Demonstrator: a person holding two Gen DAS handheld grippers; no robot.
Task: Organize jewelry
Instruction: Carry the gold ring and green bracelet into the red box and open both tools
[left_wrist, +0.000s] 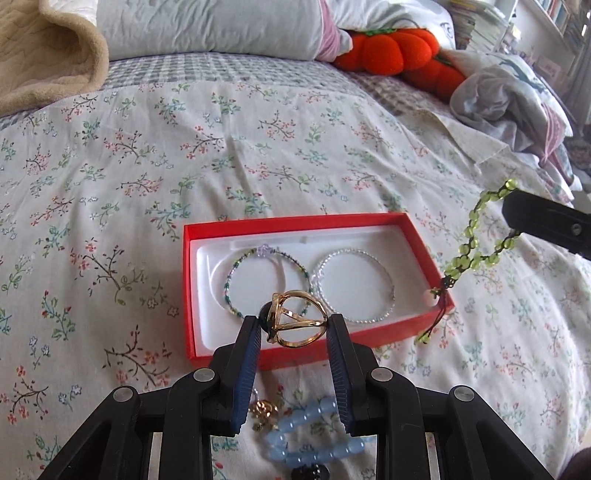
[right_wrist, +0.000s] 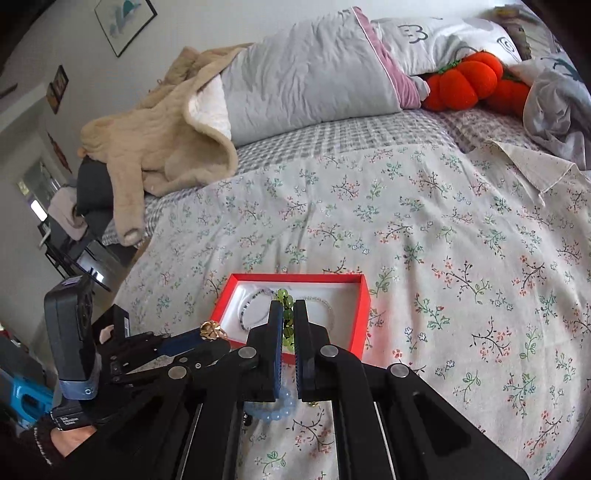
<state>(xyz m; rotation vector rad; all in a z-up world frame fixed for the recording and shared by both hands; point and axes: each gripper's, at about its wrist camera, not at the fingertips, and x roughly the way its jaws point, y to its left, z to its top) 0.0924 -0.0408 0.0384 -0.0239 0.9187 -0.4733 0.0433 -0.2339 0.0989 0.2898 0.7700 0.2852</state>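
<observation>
A bed with a floral quilt bears a red jewelry box, a blue bead bracelet, a grey pillow, a beige blanket and orange pumpkin plushies.

The left gripper and right gripper are matte black linkages with round silver pivot pins and 2 ribbed dark-blue fingers each; a black knit cuff shows.

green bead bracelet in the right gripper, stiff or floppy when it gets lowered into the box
Probably floppy: the green bead bracelet droops in a loose loop from the right gripper, with a tassel end trailing past the red box wall. It will likely collapse into a heap rather than land round. Being knotted cord, it seems unlikely to roll.
</observation>
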